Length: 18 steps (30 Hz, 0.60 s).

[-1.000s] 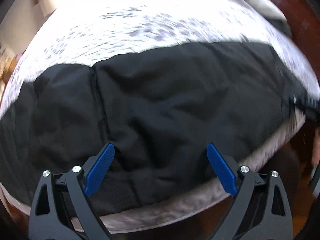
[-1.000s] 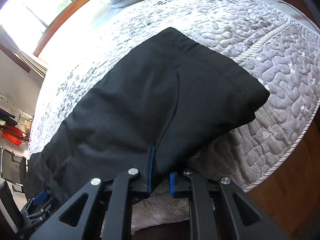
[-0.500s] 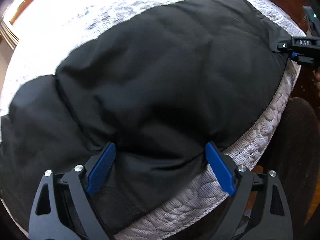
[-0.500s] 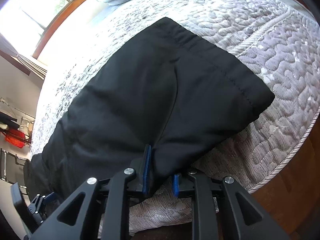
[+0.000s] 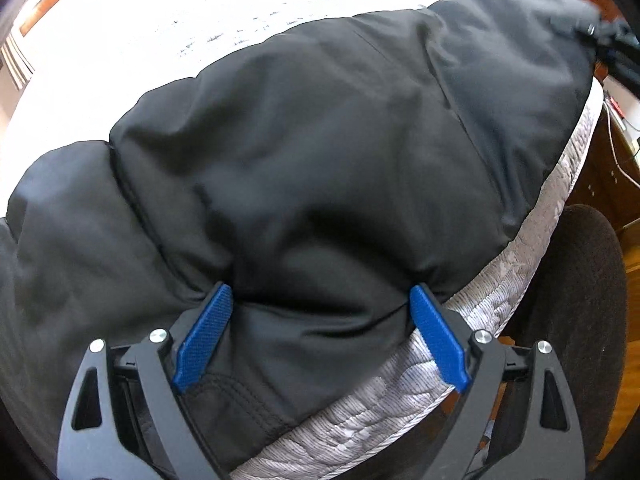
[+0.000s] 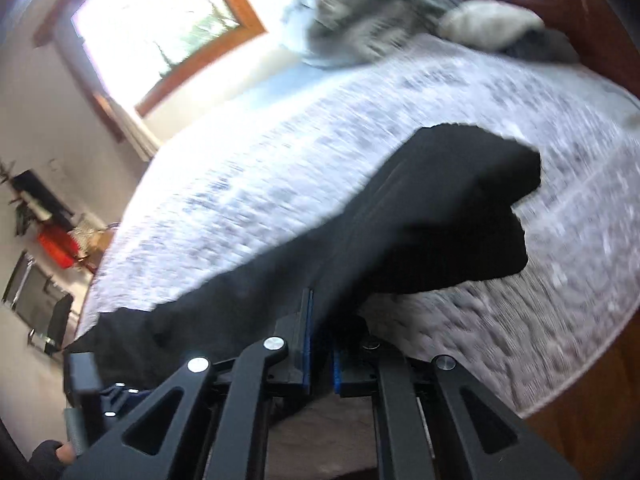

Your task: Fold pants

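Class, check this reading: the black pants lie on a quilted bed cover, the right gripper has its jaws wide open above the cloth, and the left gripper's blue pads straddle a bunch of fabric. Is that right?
One detail is wrong. The right gripper is not wide open: the right wrist view shows its jaws shut on the black pants, pinching an edge. The rest stands: the pants lie on the quilted bed cover, and the left gripper straddles a bunch of fabric.

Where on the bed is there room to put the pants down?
Most of the grey quilted bedspread is bare, between the black pants and the crumpled grey blankets by the window. The near bed edge is crowded: pants cover it, leaving a thin strip.
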Tool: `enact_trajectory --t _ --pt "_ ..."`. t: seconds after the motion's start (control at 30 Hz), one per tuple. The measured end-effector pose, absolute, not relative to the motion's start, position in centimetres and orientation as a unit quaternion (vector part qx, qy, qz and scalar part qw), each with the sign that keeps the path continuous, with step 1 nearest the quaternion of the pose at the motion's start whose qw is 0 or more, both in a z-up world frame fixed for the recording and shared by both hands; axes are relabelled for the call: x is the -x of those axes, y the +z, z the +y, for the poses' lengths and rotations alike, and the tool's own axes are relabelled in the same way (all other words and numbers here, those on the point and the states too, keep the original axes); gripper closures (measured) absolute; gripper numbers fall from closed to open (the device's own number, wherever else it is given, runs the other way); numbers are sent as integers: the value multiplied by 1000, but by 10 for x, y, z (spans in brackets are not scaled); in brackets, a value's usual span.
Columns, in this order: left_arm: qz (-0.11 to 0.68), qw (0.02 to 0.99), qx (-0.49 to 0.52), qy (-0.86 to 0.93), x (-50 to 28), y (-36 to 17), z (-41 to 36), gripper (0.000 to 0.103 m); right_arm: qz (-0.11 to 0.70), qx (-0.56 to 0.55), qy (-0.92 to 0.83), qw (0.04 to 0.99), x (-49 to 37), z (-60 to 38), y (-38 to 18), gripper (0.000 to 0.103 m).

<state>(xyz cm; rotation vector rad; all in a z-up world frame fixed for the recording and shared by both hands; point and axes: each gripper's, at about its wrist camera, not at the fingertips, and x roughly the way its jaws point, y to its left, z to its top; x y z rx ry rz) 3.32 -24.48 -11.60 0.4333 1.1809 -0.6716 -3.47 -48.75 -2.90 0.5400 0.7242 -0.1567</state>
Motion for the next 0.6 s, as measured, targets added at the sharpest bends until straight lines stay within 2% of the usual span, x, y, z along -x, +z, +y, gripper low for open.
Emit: enact_trajectory --t 0.1,0.33,0.4,0.47,0.53,0.6 --pt "543 756 -194 -310 -36 -115 -238 14 338 -227 -44 912 26 -464 -6 96" --pt "551 759 -149 -312 -50 -105 -221 24 347 -112 40 930 7 -384 21 96" --pt "556 760 -122 -313 -55 -98 -210 33 352 -87 67 930 5 -362 23 96" --pt "567 758 -89 -309 -60 -89 -193 36 363 -57 91 925 1 -337 20 96" --pt "561 772 -72 -289 -62 -75 -170 36 375 -34 114 919 0 -318 15 96" --pt "539 800 -101 -244 -62 -62 -150 35 390 -7 130 911 -1 -299 6 96"
